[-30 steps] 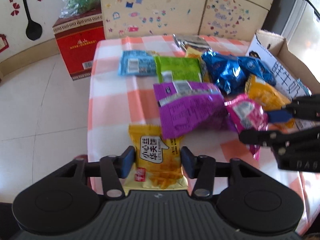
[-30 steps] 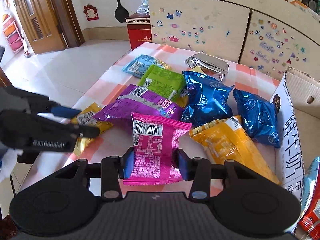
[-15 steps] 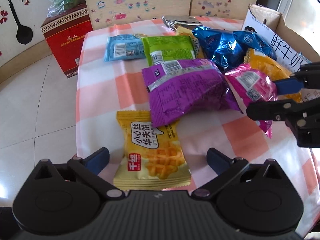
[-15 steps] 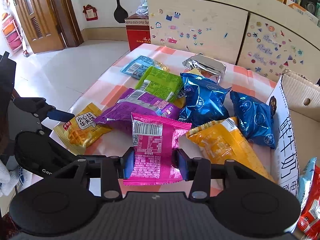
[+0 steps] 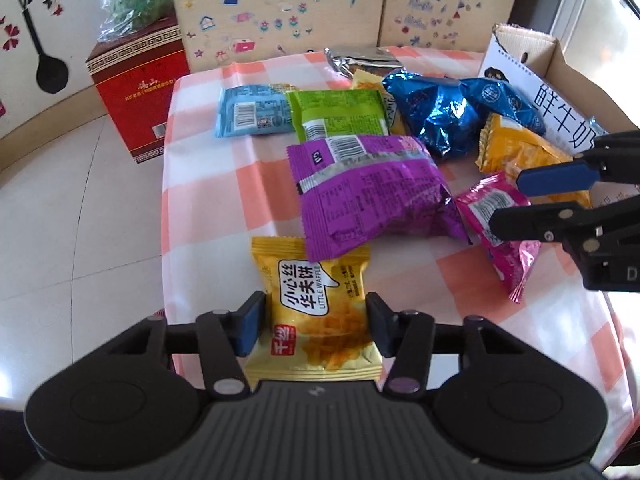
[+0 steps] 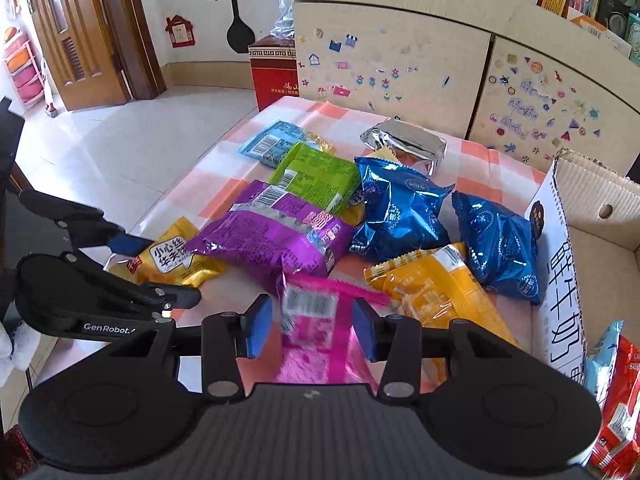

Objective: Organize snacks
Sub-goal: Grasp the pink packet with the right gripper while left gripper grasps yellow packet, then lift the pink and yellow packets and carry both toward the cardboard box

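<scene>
On the checked table [image 5: 208, 184], left gripper [image 5: 316, 322] has just closed onto the yellow waffle packet [image 5: 312, 312], right gripper [image 6: 312, 330] clamps the pink packet [image 6: 316, 344]; both look ready for the box [image 6: 592, 216].

Bright daylight enters at two o'clock in the left wrist view, bleaching the window [image 5: 592, 20] white. Glare glints off the blue foil packets [image 5: 440, 116]. Fisheye bending curves the floor [image 5: 80, 200] at nine o'clock. In the right wrist view, the pink packet [image 6: 316, 336] is motion-blurred; elsewhere sharp.
</scene>
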`<state>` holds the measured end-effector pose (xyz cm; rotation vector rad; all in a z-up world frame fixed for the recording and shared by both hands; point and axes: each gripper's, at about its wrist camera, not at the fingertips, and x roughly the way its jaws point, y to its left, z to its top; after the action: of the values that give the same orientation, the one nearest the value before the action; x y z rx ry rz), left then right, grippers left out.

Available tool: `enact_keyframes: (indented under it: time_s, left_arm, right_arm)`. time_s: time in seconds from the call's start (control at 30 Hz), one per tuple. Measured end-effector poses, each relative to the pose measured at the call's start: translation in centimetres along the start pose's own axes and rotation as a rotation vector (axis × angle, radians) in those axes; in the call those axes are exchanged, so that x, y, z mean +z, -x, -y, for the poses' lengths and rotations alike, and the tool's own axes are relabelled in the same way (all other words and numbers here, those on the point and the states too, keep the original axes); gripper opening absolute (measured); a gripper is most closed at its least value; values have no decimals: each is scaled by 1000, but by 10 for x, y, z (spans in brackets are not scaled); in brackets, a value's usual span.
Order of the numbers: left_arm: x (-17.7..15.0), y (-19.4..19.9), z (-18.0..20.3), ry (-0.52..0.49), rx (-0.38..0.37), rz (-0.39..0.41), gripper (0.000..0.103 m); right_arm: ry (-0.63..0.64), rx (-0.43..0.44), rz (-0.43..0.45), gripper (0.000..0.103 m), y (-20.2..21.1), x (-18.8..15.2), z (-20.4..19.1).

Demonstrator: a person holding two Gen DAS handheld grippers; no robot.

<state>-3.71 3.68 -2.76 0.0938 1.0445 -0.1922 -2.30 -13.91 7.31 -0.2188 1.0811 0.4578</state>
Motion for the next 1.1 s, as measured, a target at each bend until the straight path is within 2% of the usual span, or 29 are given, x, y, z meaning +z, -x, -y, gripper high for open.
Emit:
enact_keyframes:
  time_s: [0.2,0.3,0.4,0.5,0.63,0.73,0.83,0.9,0.97,1.1]
  left_arm:
    - [-12,21,6,21,16,46,48]
    - [-13,37,12,14,-1,88,48]
    - [-12,51,19,3,-16,127,48]
    - [-9,61,23,7,-35,163,48]
    - [-3,70,26,10,-46,194,48]
    - [2,73,26,27,-48,207,48]
    - [5,74,27,33,-41,216,48]
    - [8,73,28,27,-37,219,48]
    - [10,72,30,22,-30,224,48]
    - [20,71,32,17,-21,243,48]
  right_arm:
    - [-14,19,9,50,4,1,4]
    - [-57,70,-16,51,3,-1,13]
    - [-128,101,-20,56,2,-4,28]
    - [-138,132,-39,57,0,-8,33]
    - [-96,94,-76,72,-12,-14,24]
    - [-82,65,-87,72,-22,-17,20]
    - [-75,24,-93,71,-29,-20,18]
    - [-45,-10,-88,61,-28,-19,13]
    - [-45,-2,-85,52,-26,-18,14]
    - [-32,-25,-44,49,-12,-12,15]
